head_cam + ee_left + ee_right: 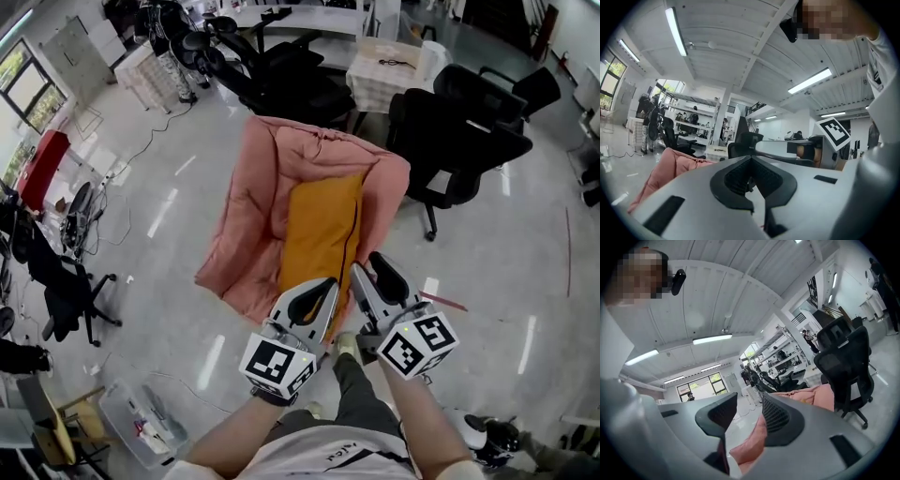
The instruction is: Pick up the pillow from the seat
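Note:
A mustard-yellow pillow (323, 234) lies lengthwise on a pink padded floor seat (253, 197). Both grippers hover side by side over the seat's near edge, just short of the pillow's near end. The left gripper (323, 286) has its jaw tips together with nothing held; its own view shows the tips (751, 159) meeting, with the seat (670, 166) to the lower left. My right gripper (370, 267) is open. In its own view, only the pink seat (811, 397) and the floor show through the gap between the jaws (750, 401). No pillow appears in either gripper view.
Black office chairs (469, 141) stand behind and to the right of the seat. A cloth-covered table (384, 70) is at the back. A clear plastic bin (141, 422) sits on the floor at lower left, with cables and a black chair (66, 281) further left.

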Demonstrator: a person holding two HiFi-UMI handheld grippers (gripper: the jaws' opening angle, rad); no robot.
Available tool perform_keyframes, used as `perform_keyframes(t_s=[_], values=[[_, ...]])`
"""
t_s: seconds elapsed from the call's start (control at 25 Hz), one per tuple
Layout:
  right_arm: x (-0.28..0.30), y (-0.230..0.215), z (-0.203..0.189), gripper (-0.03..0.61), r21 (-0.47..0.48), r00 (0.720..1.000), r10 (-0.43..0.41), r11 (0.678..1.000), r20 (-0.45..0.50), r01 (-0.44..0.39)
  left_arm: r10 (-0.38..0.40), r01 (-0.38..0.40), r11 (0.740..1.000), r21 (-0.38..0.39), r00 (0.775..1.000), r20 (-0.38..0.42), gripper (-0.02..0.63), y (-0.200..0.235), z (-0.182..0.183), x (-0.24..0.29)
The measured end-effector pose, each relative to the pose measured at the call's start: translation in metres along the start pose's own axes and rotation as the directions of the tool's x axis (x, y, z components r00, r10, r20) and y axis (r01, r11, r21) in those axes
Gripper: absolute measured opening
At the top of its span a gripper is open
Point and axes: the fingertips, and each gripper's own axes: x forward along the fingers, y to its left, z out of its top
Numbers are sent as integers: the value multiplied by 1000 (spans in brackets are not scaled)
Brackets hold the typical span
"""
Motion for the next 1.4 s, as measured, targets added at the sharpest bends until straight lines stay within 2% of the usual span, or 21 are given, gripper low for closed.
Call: perform_keyframes(t_s=[0.24, 0.52, 1.0, 1.2, 1.4], values=[[76, -100, -2, 173, 40, 998, -28, 999, -61, 31, 56, -56, 998, -12, 998, -35, 9, 54, -18, 88], [149, -190, -44, 213, 93, 986, -84, 991, -147, 98, 111, -113, 993, -23, 991, -73, 9, 108, -53, 149], [232, -277, -106, 291, 75, 953, -168, 979, -251, 192, 141, -150, 987, -60, 980, -139, 9, 154, -107, 202], [252, -292, -122, 307, 73, 942, -172, 977, -289, 201, 145, -157, 985, -73, 979, -146, 9, 166, -118, 210], [259, -298, -141, 302, 58, 918, -180, 975, -354, 214, 150, -162, 984, -74, 977, -149, 9, 174, -124, 216]])
